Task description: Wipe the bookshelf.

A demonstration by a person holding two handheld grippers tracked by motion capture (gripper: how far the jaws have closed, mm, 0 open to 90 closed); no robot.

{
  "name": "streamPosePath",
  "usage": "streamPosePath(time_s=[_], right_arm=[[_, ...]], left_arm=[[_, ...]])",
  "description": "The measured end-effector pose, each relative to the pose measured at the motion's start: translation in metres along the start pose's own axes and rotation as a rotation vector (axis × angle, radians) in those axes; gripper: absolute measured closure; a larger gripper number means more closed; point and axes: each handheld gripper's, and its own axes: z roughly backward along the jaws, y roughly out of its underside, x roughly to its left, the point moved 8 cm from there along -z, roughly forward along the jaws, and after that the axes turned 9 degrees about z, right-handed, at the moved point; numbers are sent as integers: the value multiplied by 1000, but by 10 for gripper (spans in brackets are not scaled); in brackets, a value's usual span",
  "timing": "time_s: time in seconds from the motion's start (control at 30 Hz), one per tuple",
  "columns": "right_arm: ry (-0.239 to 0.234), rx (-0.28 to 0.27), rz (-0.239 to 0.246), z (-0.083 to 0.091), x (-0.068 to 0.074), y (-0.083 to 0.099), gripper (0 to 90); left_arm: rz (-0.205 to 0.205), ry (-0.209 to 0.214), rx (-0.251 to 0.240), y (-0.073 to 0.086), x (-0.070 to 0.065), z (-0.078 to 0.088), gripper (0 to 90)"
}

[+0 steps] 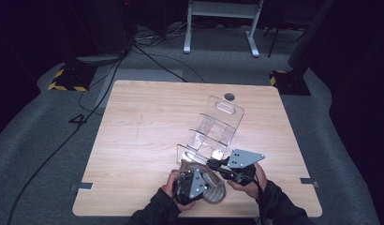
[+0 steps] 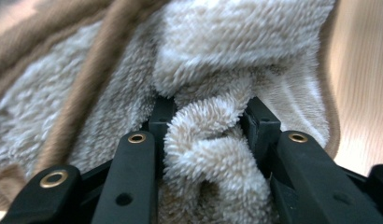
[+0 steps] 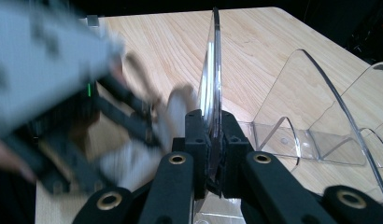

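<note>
**Fleece slipper pinched at left, acrylic rack clamped at right**

You had your left gripper (image 1: 210, 186) closed on a fold of the slipper's (image 1: 213, 185) lining. In the left gripper view the two black jaws stood on either side of a thick roll of cream pile, their pads pressing into it so that the fleece (image 2: 206, 140) bulged up between them. The slipper looked soft and shaggy inside, pale cream to beige, with a smoother tan band (image 2: 87, 88) running along its edge and a darker brown trim at the far side. In the high view it lay at the near edge of the wooden table (image 1: 143, 131), mostly under your left hand (image 1: 173, 190), just in front of the rack's lowest step.

Your right gripper (image 3: 211, 140) was clamped on a thin upright wall of the clear acrylic rack (image 1: 213, 133). The right gripper view showed the jaws drawn nearly together with the transparent panel (image 3: 213, 70) squeezed edge-on between the pads. The rack was see-through throughout, stepped in tiers with curved dividers (image 3: 315, 98), its tall back plate bearing a slot-shaped handle cutout (image 1: 224, 106). It stood near the middle of the table, leaning away from you, with your right hand (image 1: 248, 180) at its near right corner.

Your left gripper appeared blurred in the right gripper view, close beside the rack's front wall.
</note>
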Motion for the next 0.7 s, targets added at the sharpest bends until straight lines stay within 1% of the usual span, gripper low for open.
streamPosePath(time_s=[0.03,0.07,0.1,0.17,0.2,0.23,0.27,0.3,0.33,0.37,0.4,0.43,0.47,0.5,0.53,0.57,0.67,0.7], right_arm=[[0,0,-3,0,0,0,853],[0,-1,-5,0,0,0,853],[0,0,-4,0,0,0,853],[0,-1,-7,0,0,0,854],[0,-1,-6,1,0,0,854],[0,-1,-6,1,0,0,854],[-1,-2,-9,1,0,0,854],[-1,-2,-9,1,0,0,854],[1,-2,-7,1,0,0,854],[1,-2,-6,1,0,0,854],[1,-3,-6,1,0,0,853],[2,-3,-7,1,0,0,854],[2,-3,-8,1,0,0,853],[1,-3,-7,1,0,0,853],[0,-3,-8,1,0,0,853],[0,-3,-8,1,0,0,853],[3,-3,-9,1,0,0,852],[1,-3,-10,1,0,0,852]], left_arm=[[-9,-4,13,2,-2,-2,634],[-19,-6,11,2,-1,-2,633],[-19,-4,12,2,0,0,634],[-8,-15,7,1,9,6,637],[0,-27,4,1,16,11,638],[0,-27,4,1,16,11,639],[20,-55,-11,1,30,21,641],[20,-55,-11,1,30,21,641],[36,-80,-23,1,42,29,641],[46,-92,-29,1,49,33,642],[69,-104,-40,1,57,39,643],[94,-111,-52,1,65,45,644],[120,-127,-77,-1,74,53,644],[122,-141,-90,-2,79,58,644],[133,-164,-116,-6,87,66,644],[153,-174,-143,-9,91,73,644],[177,-184,-206,-18,100,85,644],[187,-170,-225,-22,100,86,644]])
